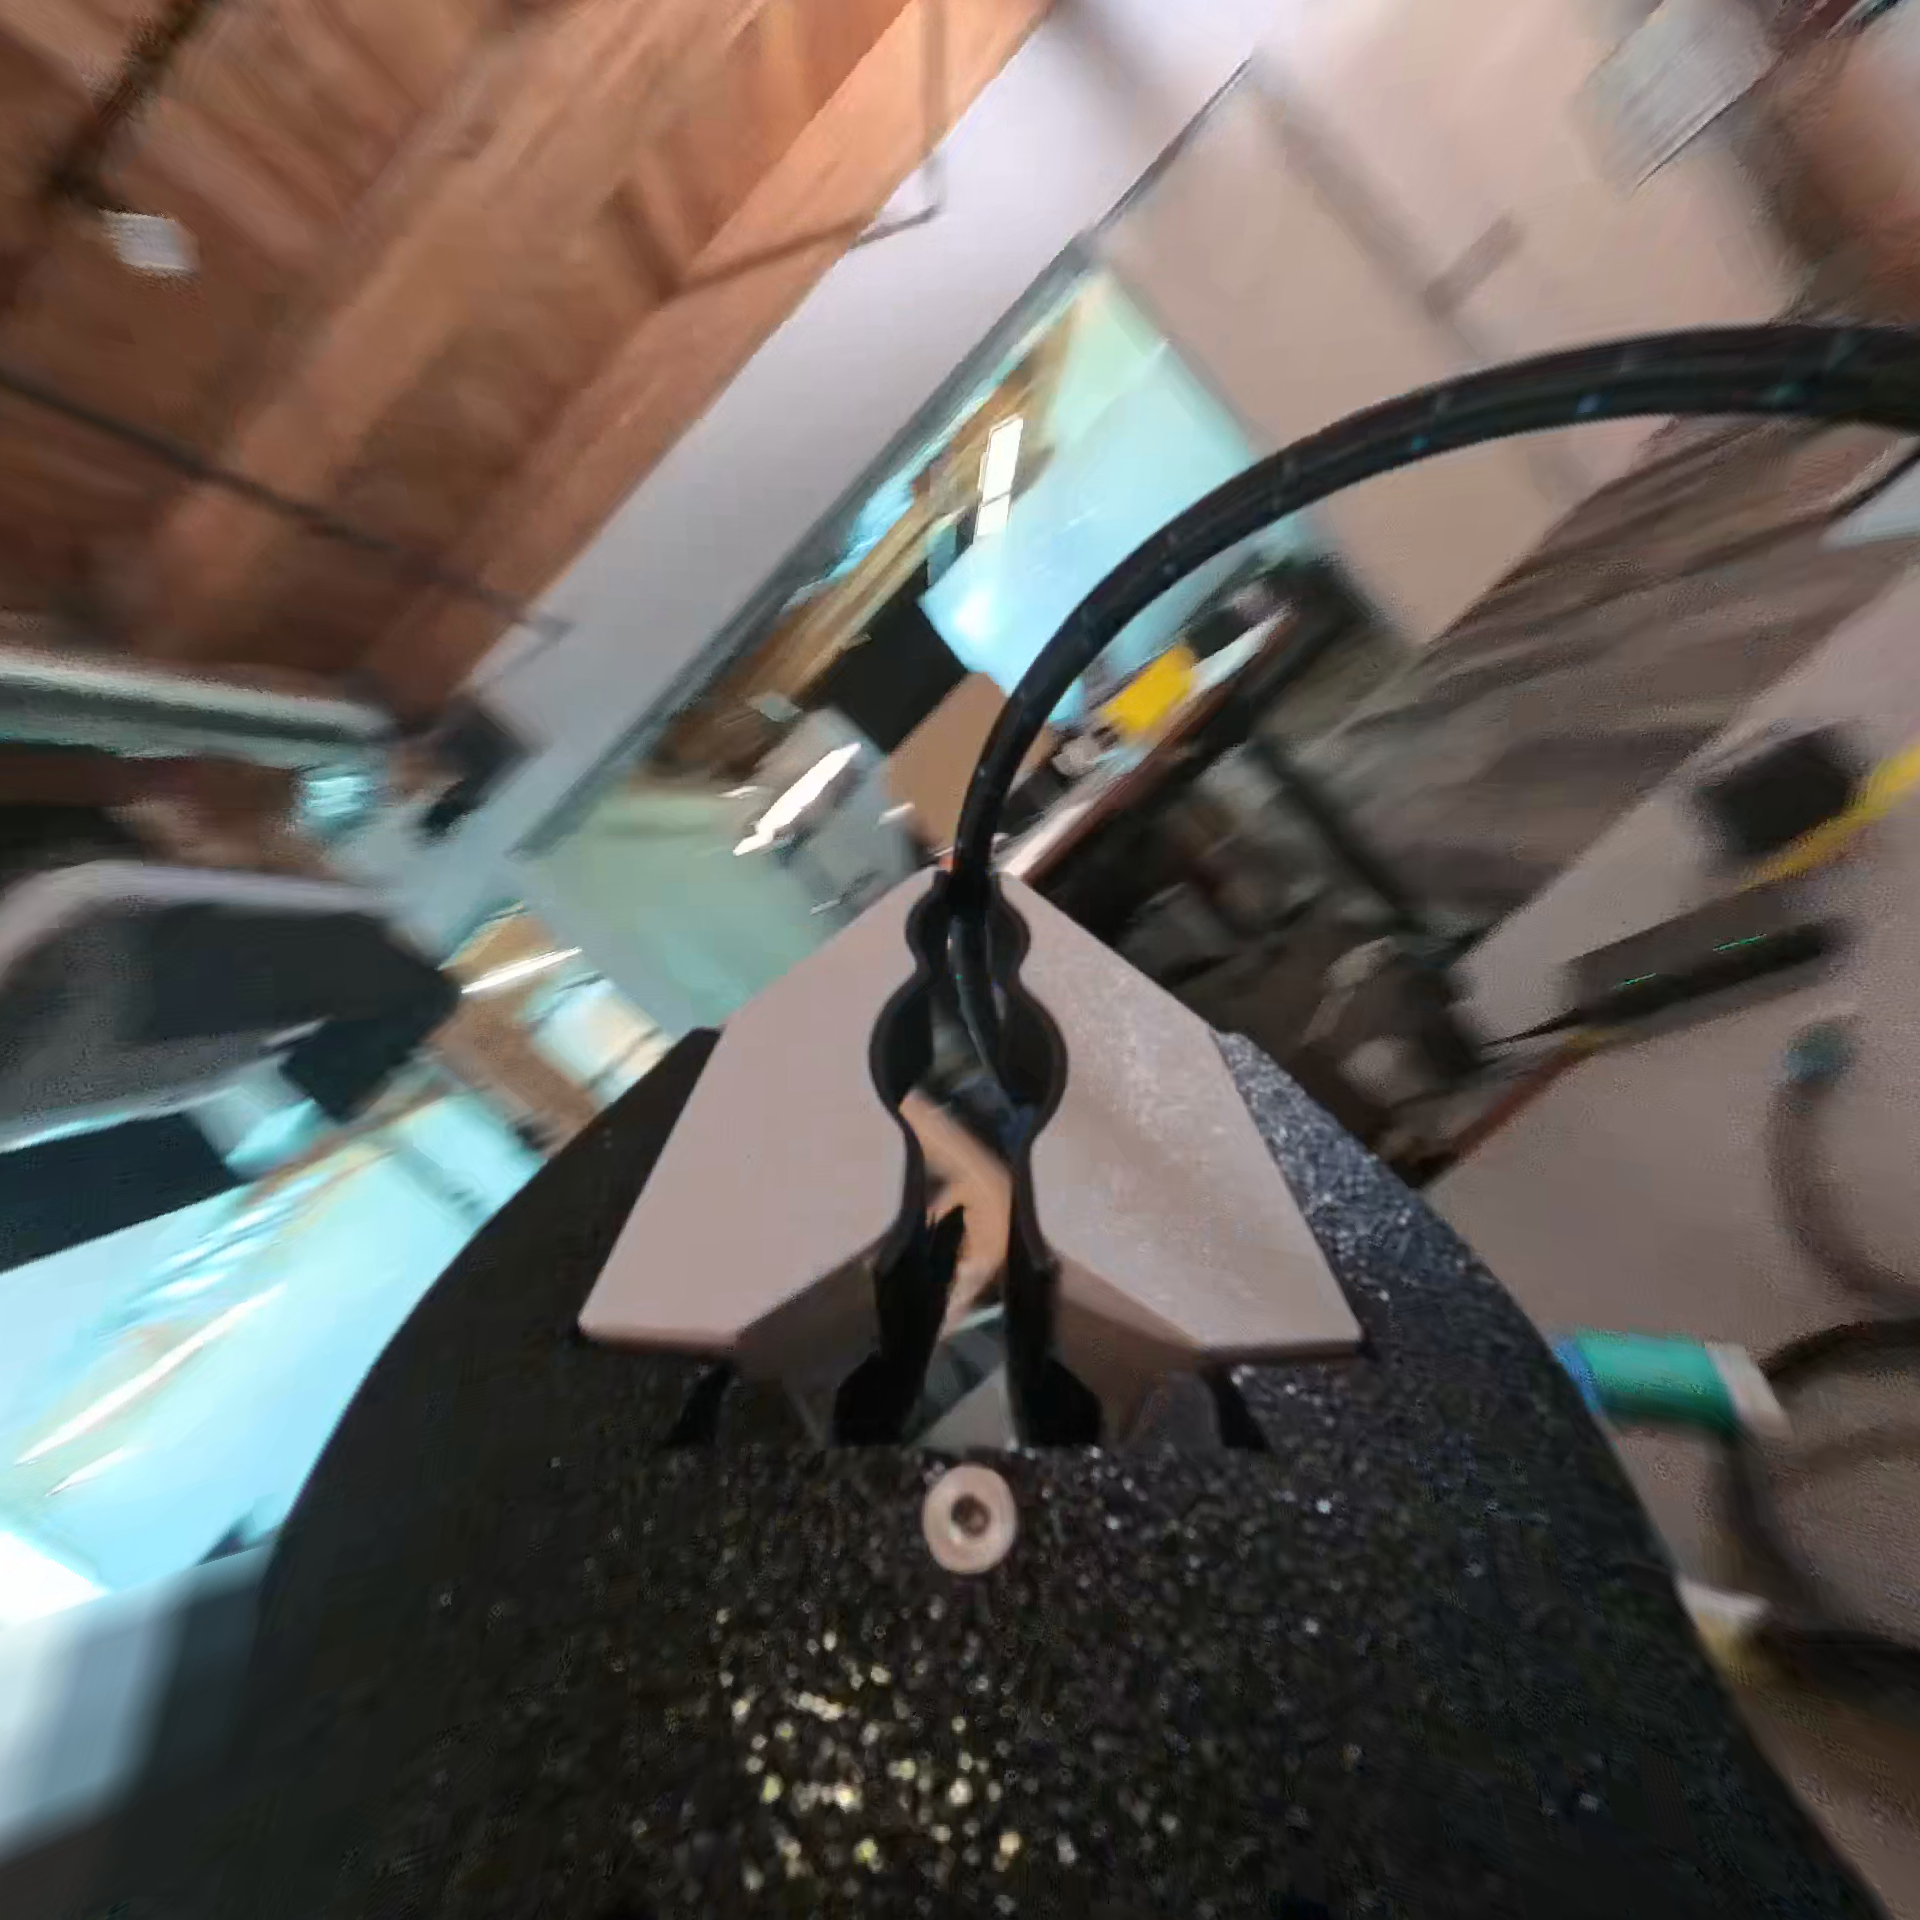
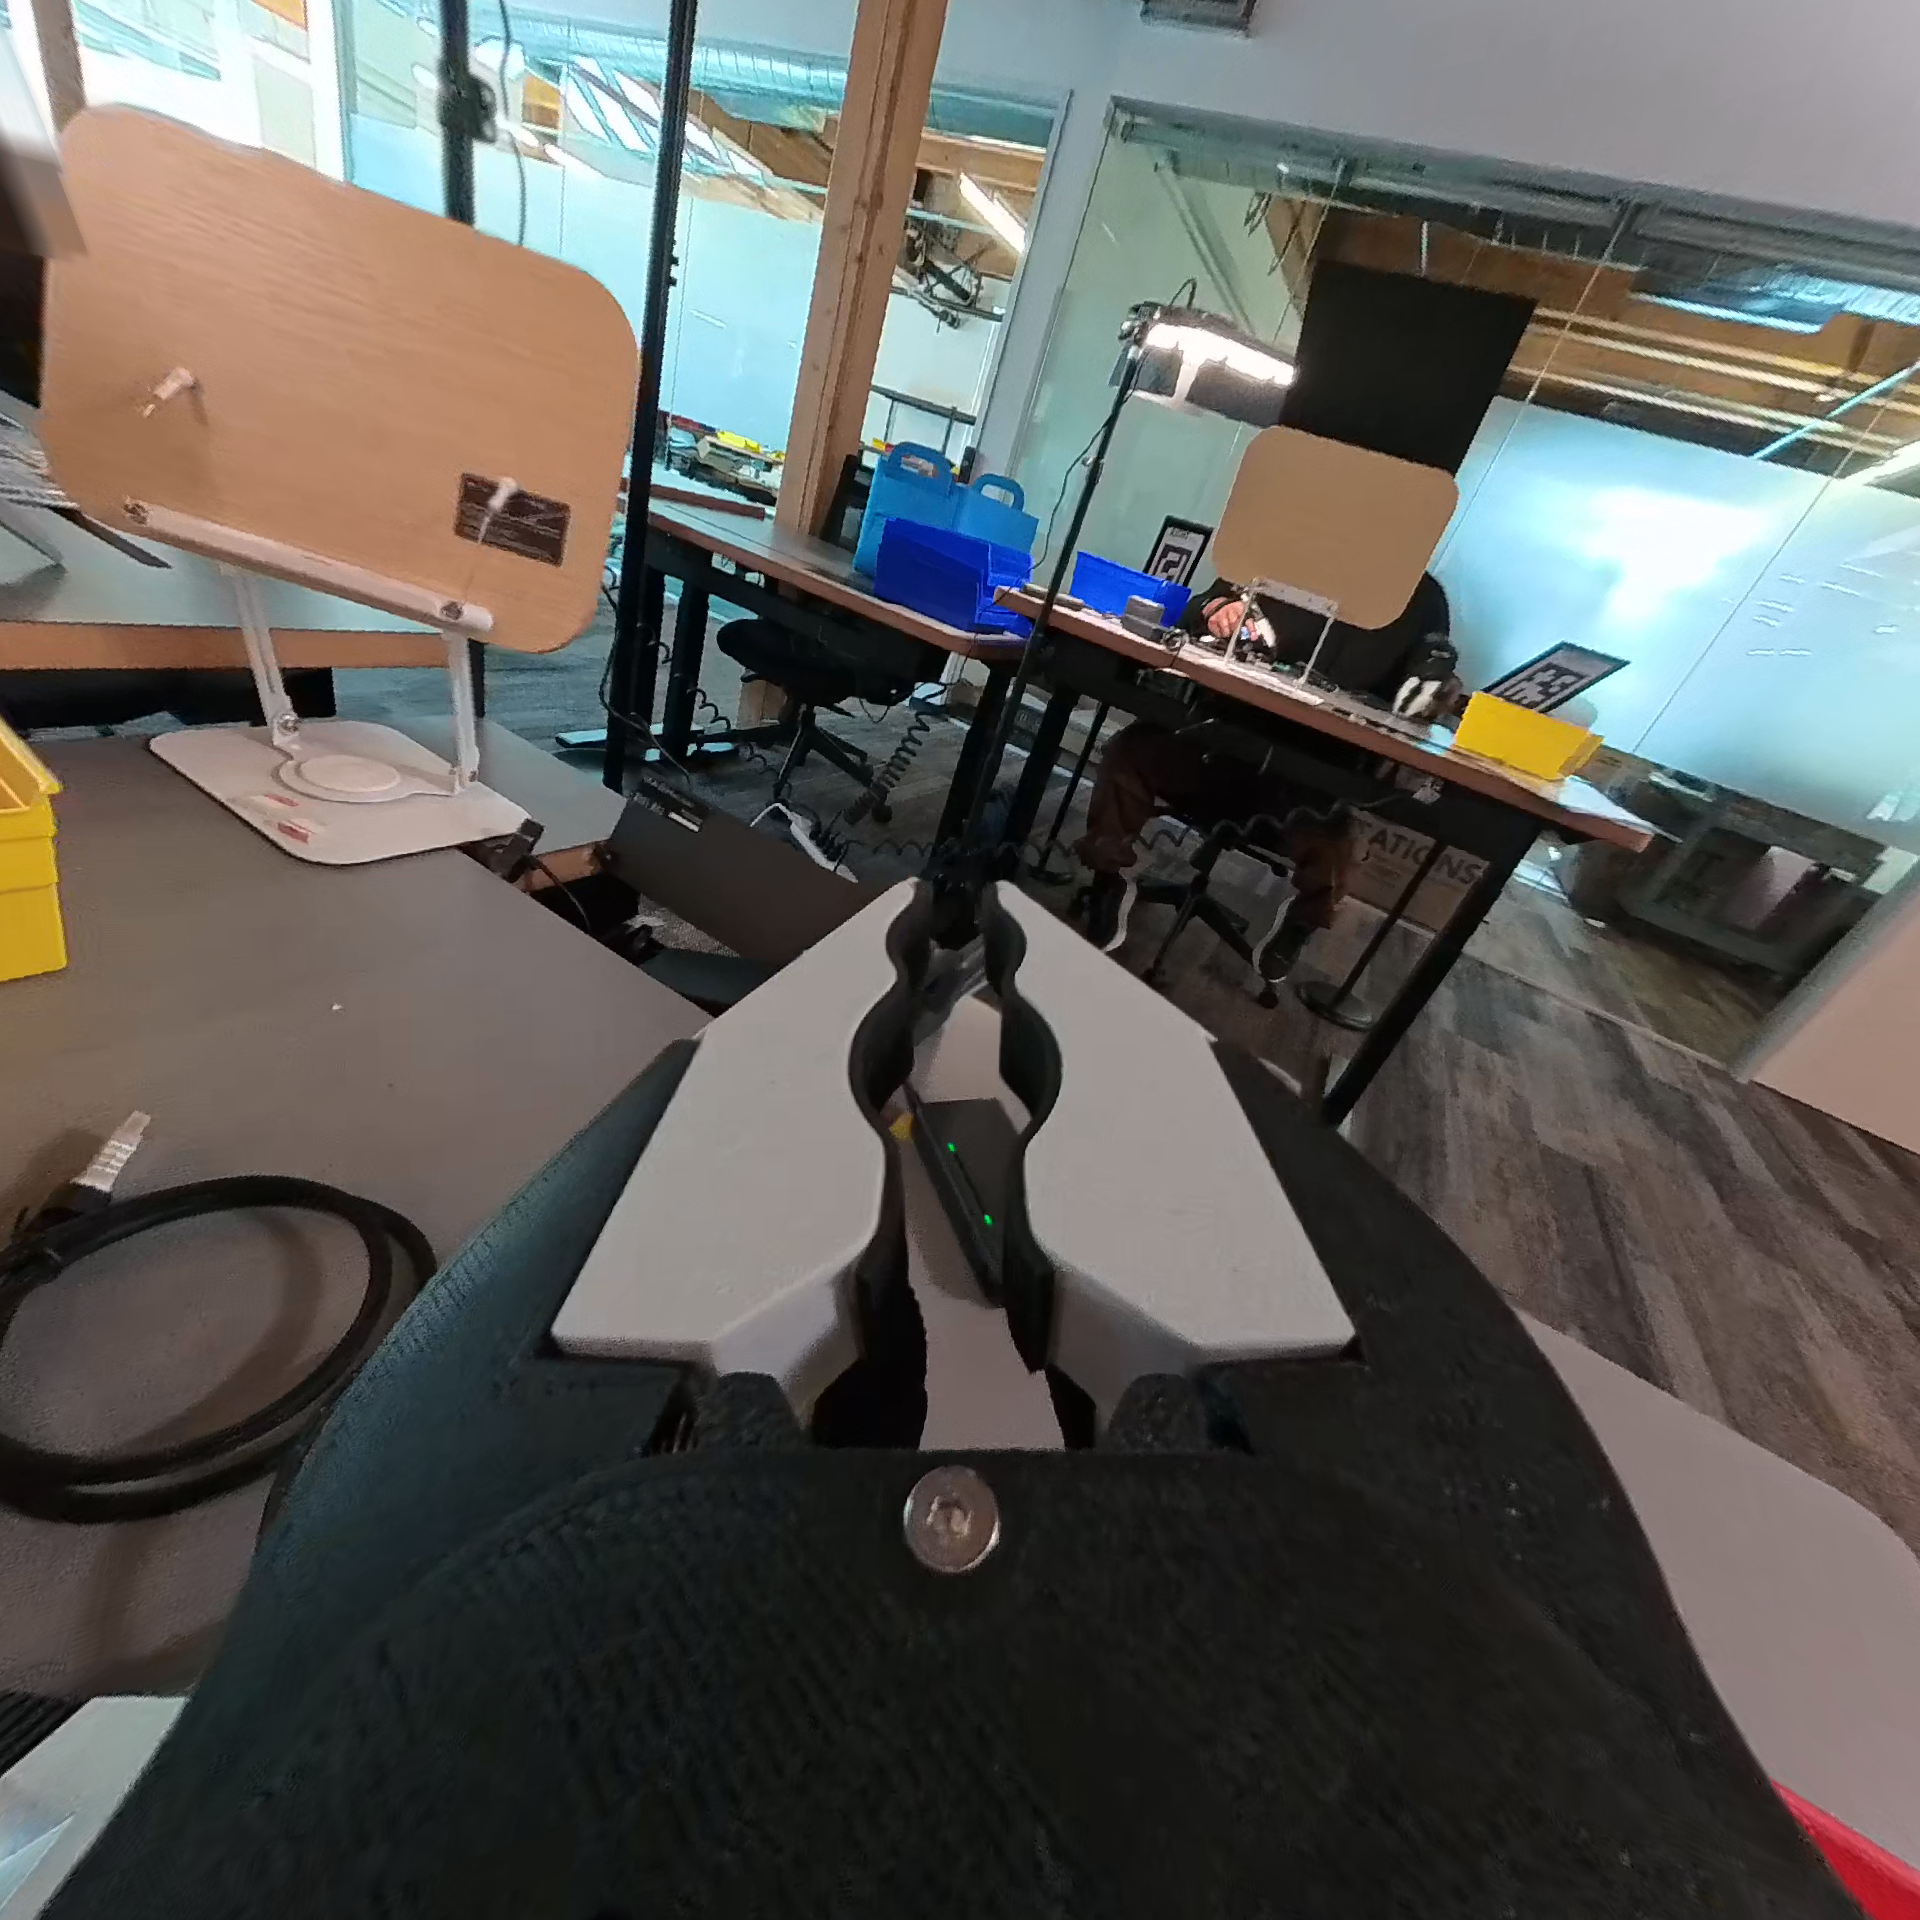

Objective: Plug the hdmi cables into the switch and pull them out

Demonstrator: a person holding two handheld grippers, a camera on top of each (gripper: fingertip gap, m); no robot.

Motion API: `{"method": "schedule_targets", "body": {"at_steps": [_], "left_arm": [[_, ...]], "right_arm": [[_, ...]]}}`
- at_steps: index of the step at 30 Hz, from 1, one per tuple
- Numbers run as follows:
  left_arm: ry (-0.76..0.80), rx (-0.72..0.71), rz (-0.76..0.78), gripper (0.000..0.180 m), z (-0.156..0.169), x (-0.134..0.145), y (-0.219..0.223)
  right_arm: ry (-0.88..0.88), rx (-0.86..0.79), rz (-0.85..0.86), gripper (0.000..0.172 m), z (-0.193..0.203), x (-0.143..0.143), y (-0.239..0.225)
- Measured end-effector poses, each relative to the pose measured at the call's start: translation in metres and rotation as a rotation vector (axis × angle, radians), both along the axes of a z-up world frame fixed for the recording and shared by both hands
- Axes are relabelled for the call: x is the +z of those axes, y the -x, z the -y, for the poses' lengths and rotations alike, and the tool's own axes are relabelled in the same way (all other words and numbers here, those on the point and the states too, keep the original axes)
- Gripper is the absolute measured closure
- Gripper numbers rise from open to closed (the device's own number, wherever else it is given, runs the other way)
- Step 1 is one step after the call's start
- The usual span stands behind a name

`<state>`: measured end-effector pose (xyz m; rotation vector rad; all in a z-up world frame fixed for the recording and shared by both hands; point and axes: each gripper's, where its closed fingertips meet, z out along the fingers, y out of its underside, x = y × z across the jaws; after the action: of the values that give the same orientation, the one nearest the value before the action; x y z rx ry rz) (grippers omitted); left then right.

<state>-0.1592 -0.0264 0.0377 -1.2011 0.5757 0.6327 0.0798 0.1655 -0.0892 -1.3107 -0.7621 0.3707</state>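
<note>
A coiled black cable (image 2: 197,1340) is being left on the grey tabletop (image 2: 312,1039), prob. as spare. The small black switch box w/ green LEDs (image 2: 961,1164) is being seen below the right gripper (image 2: 958,914), its fingers nearly shut on something dark, unclear what. A thin black HDMI cable (image 1: 1143,582) is being pinched by the left gripper (image 1: 968,894), presumably for plugging.

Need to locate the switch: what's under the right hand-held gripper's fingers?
Through the gap in the right hand-held gripper a black switch with green lights lies on pale tabletop. Its ports and ends are hidden by the fingers.
</note>
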Motion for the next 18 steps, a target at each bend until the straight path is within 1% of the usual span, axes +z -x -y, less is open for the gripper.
{"method": "schedule_targets", "body": {"at_steps": [2,3,7,11,14,16,18], "left_arm": [[0.101,-0.175,0.044,0.176,-0.036,-0.017,-0.046],[0.161,-0.239,0.047,0.176,-0.055,-0.029,-0.066],[0.372,-0.343,-0.024,0.176,-0.120,-0.083,-0.127],[0.609,-0.463,-0.036,0.175,-0.168,-0.142,-0.175],[0.729,-0.492,-0.043,0.176,-0.201,-0.177,-0.198],[0.804,-0.483,-0.072,0.176,-0.221,-0.199,-0.211],[0.915,-0.472,-0.107,0.175,-0.238,-0.225,-0.222]], "right_arm": [[-0.022,-0.021,-0.014,0.164,0.003,0.007,-0.007],[-0.035,-0.037,-0.024,0.164,0.004,0.011,-0.012],[-0.072,-0.119,-0.067,0.166,0.003,0.021,-0.040],[-0.086,-0.172,-0.148,0.167,-0.001,0.029,-0.062],[-0.078,-0.170,-0.185,0.168,-0.003,0.030,-0.063],[-0.078,-0.173,-0.171,0.168,-0.005,0.028,-0.061],[-0.081,-0.179,-0.153,0.168,-0.006,0.027,-0.058]]}}
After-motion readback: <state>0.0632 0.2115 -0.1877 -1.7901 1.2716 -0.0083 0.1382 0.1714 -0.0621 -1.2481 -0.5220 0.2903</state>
